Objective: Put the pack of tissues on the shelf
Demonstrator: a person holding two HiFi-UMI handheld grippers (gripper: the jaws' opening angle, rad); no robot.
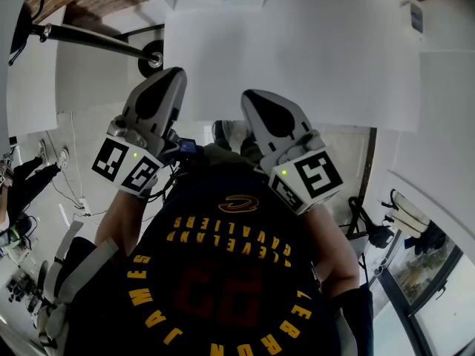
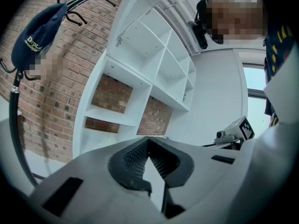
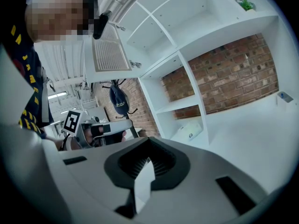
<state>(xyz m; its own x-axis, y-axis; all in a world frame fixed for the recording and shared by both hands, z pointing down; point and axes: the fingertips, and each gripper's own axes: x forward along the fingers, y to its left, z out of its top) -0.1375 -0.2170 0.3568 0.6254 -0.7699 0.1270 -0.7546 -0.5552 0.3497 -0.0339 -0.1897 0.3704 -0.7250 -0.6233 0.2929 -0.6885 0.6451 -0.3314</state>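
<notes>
In the head view, we see both tools held up close to the chest. The left tool point(image 1: 165, 87) is at about 11 o'clock and the right tool point(image 1: 260, 106) at about 1 o'clock. Neither carries anything, and the pack of tissues does not show here.

In the left gripper view, the left tool's jaws meet at the tips with nothing between them. Beyond them, at 12 o'clock, stands the white shelf point(image 2: 140, 85) with brick behind it. A dark cap point(image 2: 37, 38) hangs on a rack at 10 o'clock, and the right tool peeks in at 3 o'clock. We cannot make out the pack clearly from here.

In the right gripper view, the right tool's jaws are likewise together and hold nothing. The pack of tissues point(image 3: 189, 131) lies at about 2 o'clock from the jaws, well apart from them. As far as we can tell, it sits in the lowest compartment of the shelf.

We judge the placing step done, since the pack rests in the shelf and both tools are free. The next move calls for little. At most we would check that the pack sits fully inside the compartment and keep the tools away from it.
</notes>
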